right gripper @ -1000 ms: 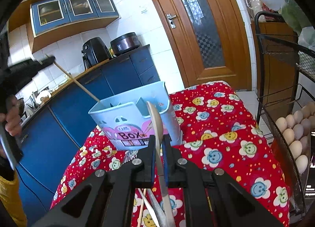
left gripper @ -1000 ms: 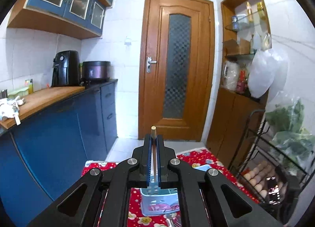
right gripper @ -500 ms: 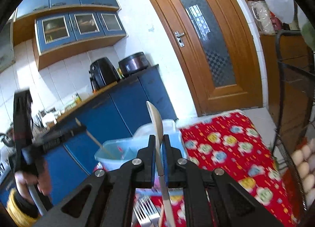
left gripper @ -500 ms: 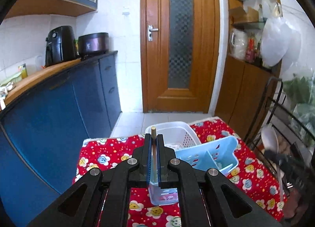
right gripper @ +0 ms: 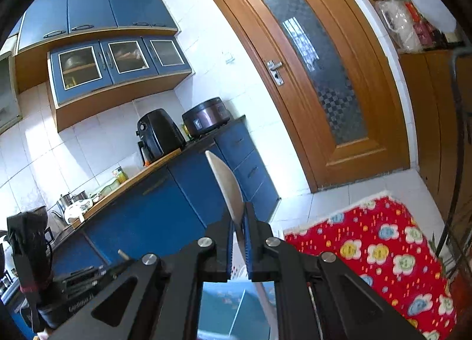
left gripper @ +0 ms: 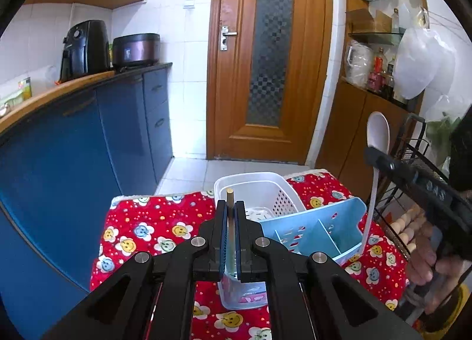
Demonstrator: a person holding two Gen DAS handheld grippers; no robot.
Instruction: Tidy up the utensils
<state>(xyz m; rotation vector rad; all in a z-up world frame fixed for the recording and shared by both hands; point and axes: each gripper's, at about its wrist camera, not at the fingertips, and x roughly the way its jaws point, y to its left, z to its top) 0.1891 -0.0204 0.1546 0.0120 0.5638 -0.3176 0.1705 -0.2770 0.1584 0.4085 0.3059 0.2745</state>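
My left gripper [left gripper: 231, 207] is shut on a wooden chopstick [left gripper: 229, 195] whose tip sticks up past the jaws, above the near end of a light blue divided utensil box [left gripper: 321, 229]. A white perforated basket [left gripper: 250, 189] stands behind the box. My right gripper [right gripper: 239, 222] is shut on a white spoon [right gripper: 225, 183]. In the left wrist view the white spoon [left gripper: 377, 133] stands bowl up, its handle end by the box's right rim, held by the right gripper [left gripper: 373, 154]. The box shows below the right jaws [right gripper: 224, 313].
A red flowered cloth [left gripper: 147, 230] covers the small table. Blue cabinets with a worktop [left gripper: 88, 121] run along the left. A wire rack with eggs [left gripper: 410, 222] stands at the right. A wooden door [left gripper: 271, 59] is behind.
Both grippers have tilted and shifted over the blue box. The right gripper with the spoon has come in over the box's right side; the left still holds the chopstick.
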